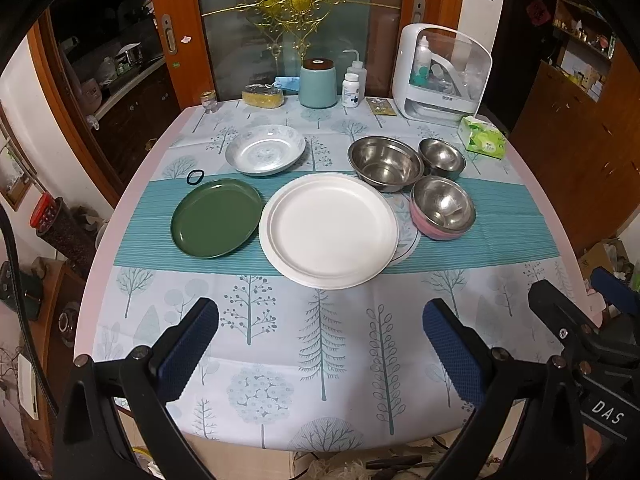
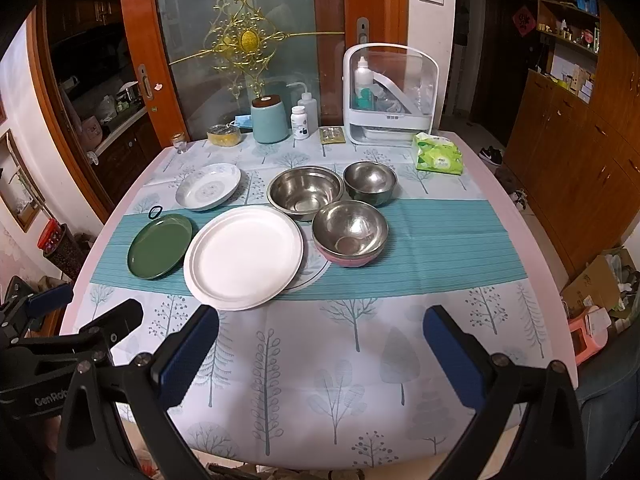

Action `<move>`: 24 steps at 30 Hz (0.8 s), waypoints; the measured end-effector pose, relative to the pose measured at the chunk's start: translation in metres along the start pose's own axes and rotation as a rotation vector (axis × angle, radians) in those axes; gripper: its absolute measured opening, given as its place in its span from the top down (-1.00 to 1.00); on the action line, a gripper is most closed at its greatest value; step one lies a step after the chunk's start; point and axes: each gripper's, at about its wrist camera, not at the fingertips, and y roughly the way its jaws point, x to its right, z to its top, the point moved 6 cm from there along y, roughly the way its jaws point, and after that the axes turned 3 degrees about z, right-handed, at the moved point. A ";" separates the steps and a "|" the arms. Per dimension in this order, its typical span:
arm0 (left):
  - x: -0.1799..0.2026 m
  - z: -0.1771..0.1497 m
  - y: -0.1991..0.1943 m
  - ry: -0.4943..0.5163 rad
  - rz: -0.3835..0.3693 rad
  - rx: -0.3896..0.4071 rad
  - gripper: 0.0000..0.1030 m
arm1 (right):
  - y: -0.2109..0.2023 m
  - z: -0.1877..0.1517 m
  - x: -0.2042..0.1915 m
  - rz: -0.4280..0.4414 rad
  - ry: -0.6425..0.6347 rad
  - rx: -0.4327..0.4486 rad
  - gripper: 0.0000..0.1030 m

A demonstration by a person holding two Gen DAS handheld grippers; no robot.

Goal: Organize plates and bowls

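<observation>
Over the table (image 1: pixel 120 240), we hold the left gripper (image 1: pixel 320 344) and right gripper (image 2: pixel 320 344) spread wide and empty. The white plate (image 1: pixel 328 228) overlaps a hidden plate; gripping both could drag the green plate (image 1: pixel 216 220). The steel bowl (image 1: pixel 443 204) nested in pink may slip.

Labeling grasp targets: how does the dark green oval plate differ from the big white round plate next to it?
The dark green oval plate is oval, glossy and smaller; the white round plate is round, matte and clearly wider. The green one lies alone on the teal striped band; the white one seems to sit on at least one similar plate. Green is left, white is centre. Both are shallow, empty, upright and untouched.
</observation>
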 end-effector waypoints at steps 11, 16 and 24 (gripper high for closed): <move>-0.004 0.002 -0.001 -0.003 -0.011 -0.001 -0.95 | 0.002 0.004 -0.004 0.001 -0.002 -0.001 -0.99; -0.004 0.003 -0.002 -0.003 -0.012 -0.002 -0.94 | 0.002 0.004 -0.004 0.003 -0.002 -0.001 -0.99; -0.003 0.006 -0.002 -0.004 -0.015 0.002 -0.94 | 0.001 0.004 -0.003 0.002 -0.002 0.003 -0.99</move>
